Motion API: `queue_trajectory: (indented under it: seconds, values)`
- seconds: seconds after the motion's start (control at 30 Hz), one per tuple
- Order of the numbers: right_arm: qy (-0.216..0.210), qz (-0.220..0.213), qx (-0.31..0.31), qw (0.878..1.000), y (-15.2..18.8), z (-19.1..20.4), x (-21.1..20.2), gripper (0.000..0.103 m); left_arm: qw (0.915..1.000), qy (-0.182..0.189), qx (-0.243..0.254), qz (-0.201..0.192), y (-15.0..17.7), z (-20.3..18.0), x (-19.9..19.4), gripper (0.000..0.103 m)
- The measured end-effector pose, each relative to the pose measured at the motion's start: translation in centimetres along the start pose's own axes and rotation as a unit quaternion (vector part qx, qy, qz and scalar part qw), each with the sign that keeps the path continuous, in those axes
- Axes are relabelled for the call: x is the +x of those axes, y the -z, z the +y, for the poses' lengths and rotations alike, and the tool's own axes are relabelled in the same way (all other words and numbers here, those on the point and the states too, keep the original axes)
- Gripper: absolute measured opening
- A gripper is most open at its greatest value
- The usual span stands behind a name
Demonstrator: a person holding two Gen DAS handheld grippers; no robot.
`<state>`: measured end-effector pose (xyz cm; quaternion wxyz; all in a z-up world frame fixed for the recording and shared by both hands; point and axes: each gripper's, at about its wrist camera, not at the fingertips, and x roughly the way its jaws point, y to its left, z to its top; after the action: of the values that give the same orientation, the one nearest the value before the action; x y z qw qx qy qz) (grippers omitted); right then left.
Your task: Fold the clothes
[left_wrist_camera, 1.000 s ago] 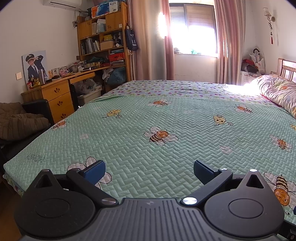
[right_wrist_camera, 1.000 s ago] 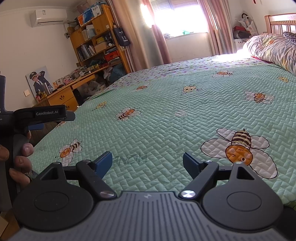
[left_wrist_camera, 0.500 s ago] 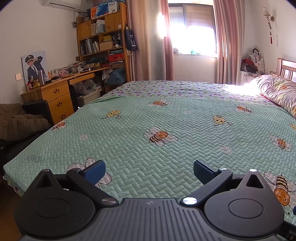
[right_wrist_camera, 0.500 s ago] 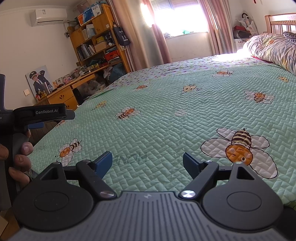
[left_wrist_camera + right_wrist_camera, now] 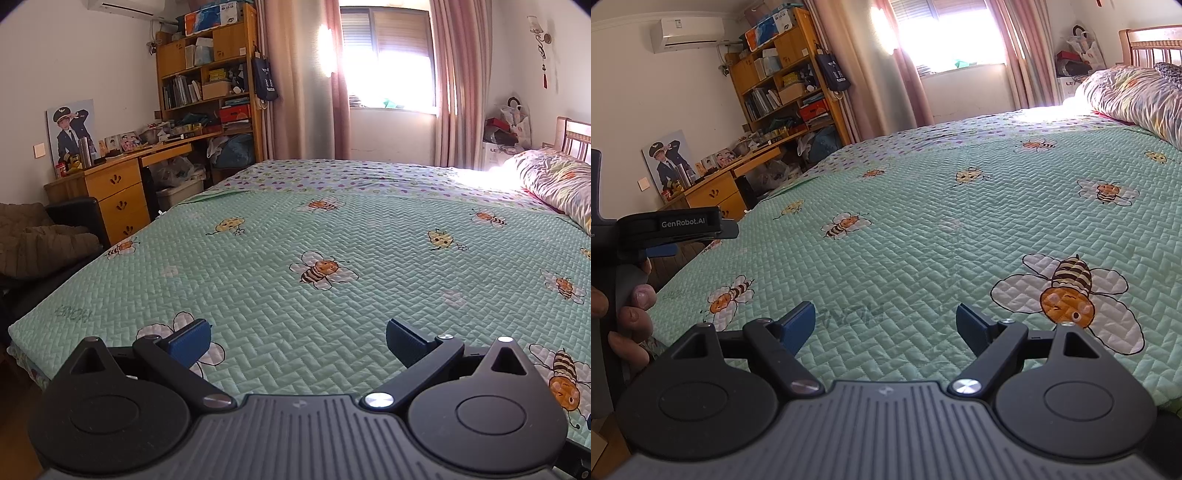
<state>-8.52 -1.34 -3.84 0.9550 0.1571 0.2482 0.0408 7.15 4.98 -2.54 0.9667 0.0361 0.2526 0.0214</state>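
Observation:
No garment lies on the bed in either view. My left gripper (image 5: 297, 341) hovers open over the near edge of the green quilted bedspread (image 5: 332, 240) with bee prints, nothing between its blue pads. My right gripper (image 5: 884, 325) is open too, above the same bedspread (image 5: 960, 221), with a large bee print just right of it. In the right wrist view the left gripper's black body (image 5: 670, 227) shows at the left edge, held by a person's hand (image 5: 631, 317).
A striped pillow (image 5: 557, 184) lies at the bed's head on the right. A wooden desk (image 5: 118, 184) and bookshelf (image 5: 210, 81) stand left of the bed. A brown padded garment (image 5: 33, 240) is heaped on a dark chair at far left. Curtains frame a bright window (image 5: 388, 70).

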Motion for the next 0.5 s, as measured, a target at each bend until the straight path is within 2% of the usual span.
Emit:
queue_trajectory:
  seconds: [0.5]
  values:
    - [0.000, 0.000, 0.002, 1.000, -0.03, -0.11, 0.05, 0.084, 1.0000, -0.001, 0.000, 0.002, -0.07, 0.08, 0.06, 0.101]
